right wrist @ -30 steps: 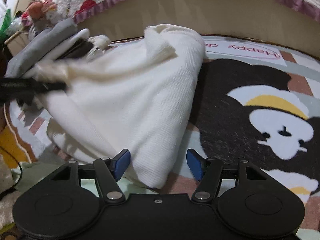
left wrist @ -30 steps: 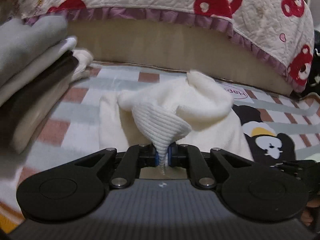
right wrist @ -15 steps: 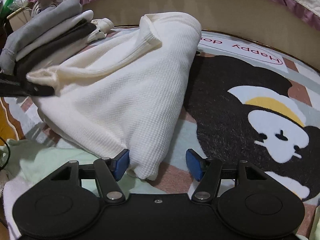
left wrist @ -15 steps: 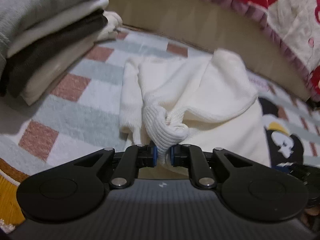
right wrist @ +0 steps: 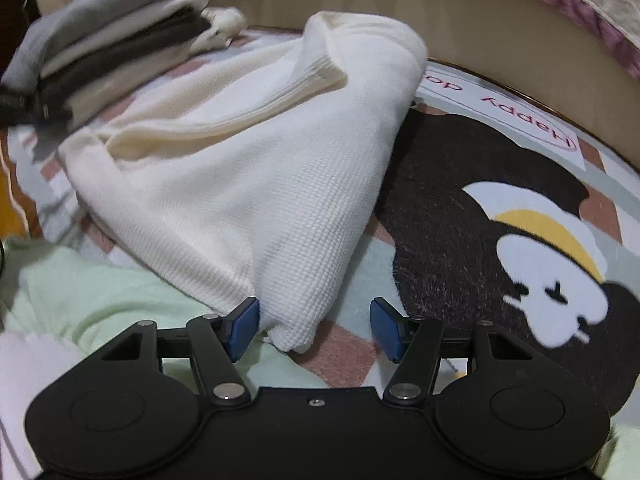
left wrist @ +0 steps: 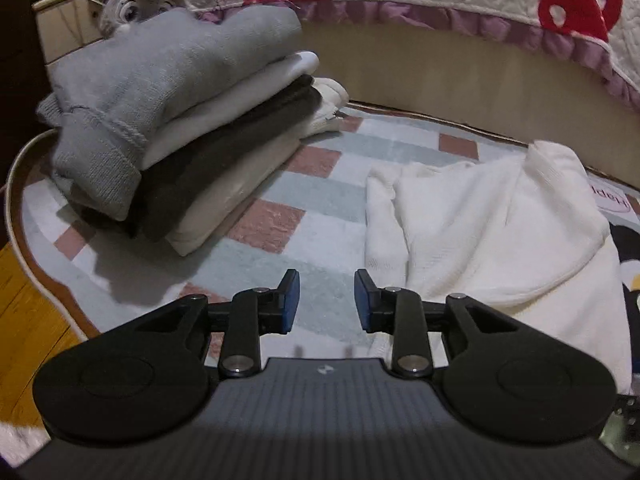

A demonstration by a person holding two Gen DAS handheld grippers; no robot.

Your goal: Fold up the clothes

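The cream knit garment [right wrist: 256,168] lies half-folded on the patterned rug [left wrist: 304,204], just beside the stack of folded clothes [left wrist: 176,132] that sits at the rug's far left edge. The left gripper [left wrist: 327,300] is released, its blue pads apart over bare rug beside the garment's near left edge, touching nothing. The right gripper [right wrist: 314,326] is also spread wide; the garment's near corner pokes between its pads, brushing or nearly brushing one of them, but nothing is pinched.

The fold looks unfinished: one layer is draped loosely over the body and the far end stands up in a rounded hump. With neither gripper holding cloth, that hump could slump and the top layer slide open. If the right gripper closes where it is, it may catch only the outer layer of the corner, so a lift would peel the fold apart. A pale green garment [right wrist: 100,292] lies under that same corner, and a deep pinch could drag it along too.
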